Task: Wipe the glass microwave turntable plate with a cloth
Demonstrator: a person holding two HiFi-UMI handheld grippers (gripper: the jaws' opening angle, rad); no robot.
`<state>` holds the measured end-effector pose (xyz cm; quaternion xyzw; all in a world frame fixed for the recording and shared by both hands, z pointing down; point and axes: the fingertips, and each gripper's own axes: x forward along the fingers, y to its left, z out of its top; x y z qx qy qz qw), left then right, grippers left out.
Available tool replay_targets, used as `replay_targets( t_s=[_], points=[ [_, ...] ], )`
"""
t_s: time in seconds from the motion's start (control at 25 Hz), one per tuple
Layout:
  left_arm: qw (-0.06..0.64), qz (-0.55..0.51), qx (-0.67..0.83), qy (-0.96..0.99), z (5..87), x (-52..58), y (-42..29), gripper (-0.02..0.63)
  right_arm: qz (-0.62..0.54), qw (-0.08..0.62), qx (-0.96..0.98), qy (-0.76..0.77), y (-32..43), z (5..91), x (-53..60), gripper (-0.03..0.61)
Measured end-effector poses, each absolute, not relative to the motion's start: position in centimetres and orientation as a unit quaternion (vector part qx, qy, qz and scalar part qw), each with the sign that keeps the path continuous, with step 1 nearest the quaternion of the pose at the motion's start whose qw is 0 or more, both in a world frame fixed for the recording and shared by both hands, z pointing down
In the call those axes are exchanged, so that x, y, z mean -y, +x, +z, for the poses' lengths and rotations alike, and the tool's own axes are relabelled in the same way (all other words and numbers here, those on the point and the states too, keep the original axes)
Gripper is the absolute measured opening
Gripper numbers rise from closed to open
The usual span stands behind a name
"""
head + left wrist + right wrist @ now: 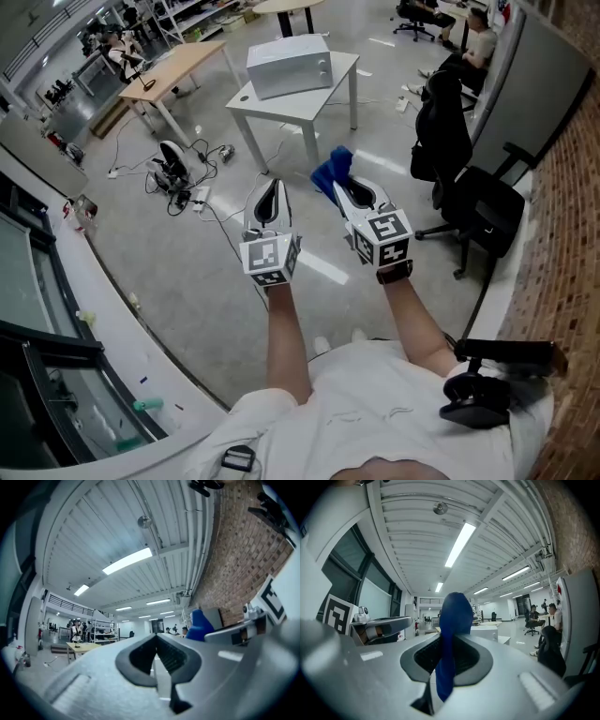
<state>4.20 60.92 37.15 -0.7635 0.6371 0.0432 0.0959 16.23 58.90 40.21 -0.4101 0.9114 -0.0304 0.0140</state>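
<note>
My right gripper [351,190] is shut on a blue cloth [330,171], which sticks out past its jaws and stands up between them in the right gripper view [452,630]. The left gripper [271,194] is held beside it at the same height, shut with nothing in it [157,654]. The blue cloth [198,625] also shows off to the right in the left gripper view. Both grippers hang in the air over the floor, well short of the white microwave [289,64] on a white table [341,67]. No glass plate can be made out.
A black office chair [466,195] stands to the right near a brick wall [567,216]. Cables and gear [174,172] lie on the floor at the left. A wooden table [180,66] stands further back, and a white counter [112,347] runs along the left.
</note>
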Motion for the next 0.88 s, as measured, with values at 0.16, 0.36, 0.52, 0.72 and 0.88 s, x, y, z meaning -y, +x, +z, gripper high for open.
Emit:
replay_targets(
  t_s=[0.16, 0.36, 0.52, 0.72, 0.88],
  points=[
    [0.075, 0.060, -0.620, -0.778, 37.0, -60.4, 4.9, 0.002, -0.034, 0.018, -0.907, -0.419, 17.1, 40.2, -58.0, 0.055],
    [0.076, 0.078, -0.613, -0.783, 36.2, -59.9, 6.0, 0.002, -0.043, 0.023, -0.902, -0.430, 18.7, 40.0, -57.1, 0.055],
    [0.077, 0.061, -0.616, -0.782, 36.5, -58.9, 7.2, 0.002, -0.064, 0.023, -0.903, -0.425, 19.4, 40.0, -56.2, 0.055],
    [0.102, 0.034, -0.628, -0.771, 37.2, -58.4, 8.3, 0.002, -0.062, 0.029, -0.907, -0.415, 19.9, 39.9, -55.8, 0.056],
    [0.094, 0.032, -0.636, -0.765, 37.9, -57.3, 7.5, 0.002, -0.071, 0.020, -0.909, -0.411, 19.4, 41.5, -54.8, 0.055]
  ],
)
